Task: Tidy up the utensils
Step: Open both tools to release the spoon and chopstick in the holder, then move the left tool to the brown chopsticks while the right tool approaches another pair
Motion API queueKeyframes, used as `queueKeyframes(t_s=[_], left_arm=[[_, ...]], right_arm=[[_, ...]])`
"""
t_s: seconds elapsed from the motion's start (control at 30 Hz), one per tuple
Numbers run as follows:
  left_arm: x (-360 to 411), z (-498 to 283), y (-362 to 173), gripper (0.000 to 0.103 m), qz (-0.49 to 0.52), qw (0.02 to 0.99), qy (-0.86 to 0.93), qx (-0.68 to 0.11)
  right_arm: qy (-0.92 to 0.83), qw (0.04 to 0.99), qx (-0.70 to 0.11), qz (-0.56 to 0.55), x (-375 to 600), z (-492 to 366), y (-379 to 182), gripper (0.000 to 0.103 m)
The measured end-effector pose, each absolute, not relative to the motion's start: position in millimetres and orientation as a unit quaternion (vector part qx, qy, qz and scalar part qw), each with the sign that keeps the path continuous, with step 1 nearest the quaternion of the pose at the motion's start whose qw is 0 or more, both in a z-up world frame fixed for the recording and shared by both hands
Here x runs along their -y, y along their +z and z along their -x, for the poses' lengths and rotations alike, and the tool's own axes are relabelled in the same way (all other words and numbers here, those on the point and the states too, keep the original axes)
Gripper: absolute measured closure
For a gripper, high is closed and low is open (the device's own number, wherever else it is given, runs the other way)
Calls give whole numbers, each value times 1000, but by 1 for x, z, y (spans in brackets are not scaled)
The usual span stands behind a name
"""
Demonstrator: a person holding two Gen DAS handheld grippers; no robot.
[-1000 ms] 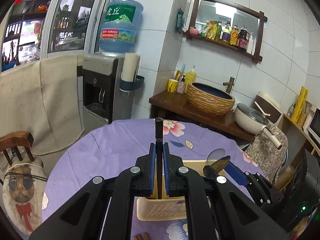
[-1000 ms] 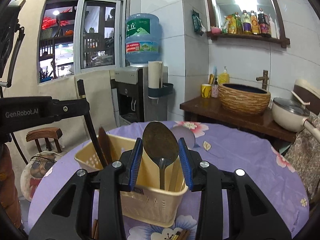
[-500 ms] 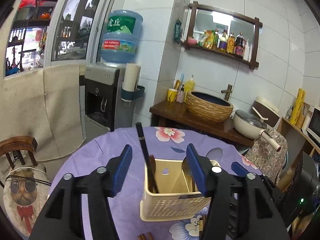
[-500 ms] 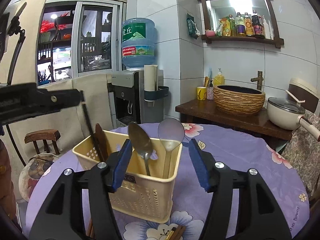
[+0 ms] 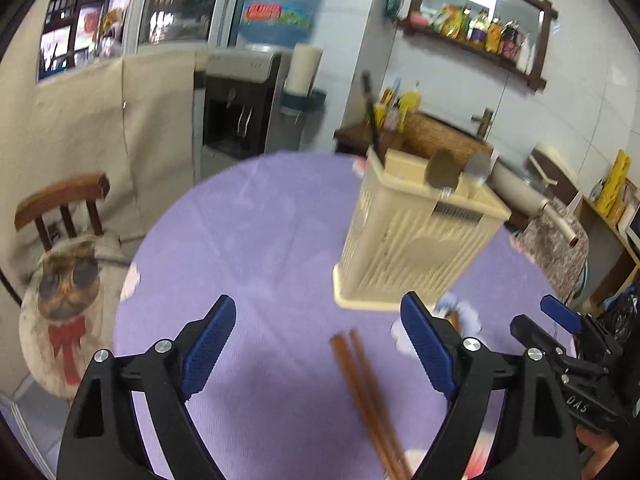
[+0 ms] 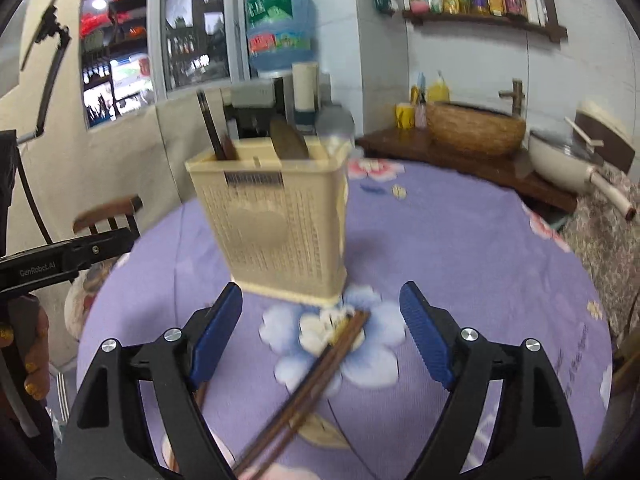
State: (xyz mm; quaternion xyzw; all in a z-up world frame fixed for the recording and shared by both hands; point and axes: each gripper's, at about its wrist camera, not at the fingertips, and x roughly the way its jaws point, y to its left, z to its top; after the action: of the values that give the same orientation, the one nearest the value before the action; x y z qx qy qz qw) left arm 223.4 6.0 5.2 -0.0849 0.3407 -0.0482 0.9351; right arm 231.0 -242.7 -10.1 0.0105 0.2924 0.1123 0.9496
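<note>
A cream slotted utensil basket (image 5: 416, 240) (image 6: 276, 224) stands on the purple tablecloth. It holds a black-handled utensil (image 6: 210, 124), a dark spoon (image 6: 289, 142) and a pale spoon (image 5: 478, 168). A pair of brown chopsticks (image 5: 368, 396) (image 6: 316, 376) lies on the cloth in front of the basket. My left gripper (image 5: 320, 340) is open and empty, near the chopsticks. My right gripper (image 6: 322, 328) is open and empty, its fingers either side of the chopsticks' far end. The right gripper also shows in the left wrist view (image 5: 560, 320).
The round table (image 5: 256, 216) has a wooden chair with a cat cushion (image 5: 68, 280) at its left. A water dispenser (image 5: 240, 104) stands behind. A wooden counter with a woven basin (image 6: 476, 130) and a pot (image 6: 560, 156) is at the back right.
Both grippers have pulled back and down from the basket and now hover low over the chopsticks. A second ago they were shut on utensils that now stand in the basket.
</note>
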Motion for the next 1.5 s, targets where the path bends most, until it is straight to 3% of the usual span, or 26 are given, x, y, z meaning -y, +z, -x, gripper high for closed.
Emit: queueKeyframes(t_s=[0.47, 0.93, 1.5], left_arm=[[2, -209, -58, 42, 62, 907, -34, -415], [25, -214, -71, 49, 32, 898, -43, -436], [36, -217, -78, 51, 12, 892, -40, -451]], right_arm=[[57, 915, -398, -21, 249, -223, -81, 23], [33, 904, -427, 5, 244, -241, -90, 30], [28, 901, -433, 26, 253, -258, -94, 30]])
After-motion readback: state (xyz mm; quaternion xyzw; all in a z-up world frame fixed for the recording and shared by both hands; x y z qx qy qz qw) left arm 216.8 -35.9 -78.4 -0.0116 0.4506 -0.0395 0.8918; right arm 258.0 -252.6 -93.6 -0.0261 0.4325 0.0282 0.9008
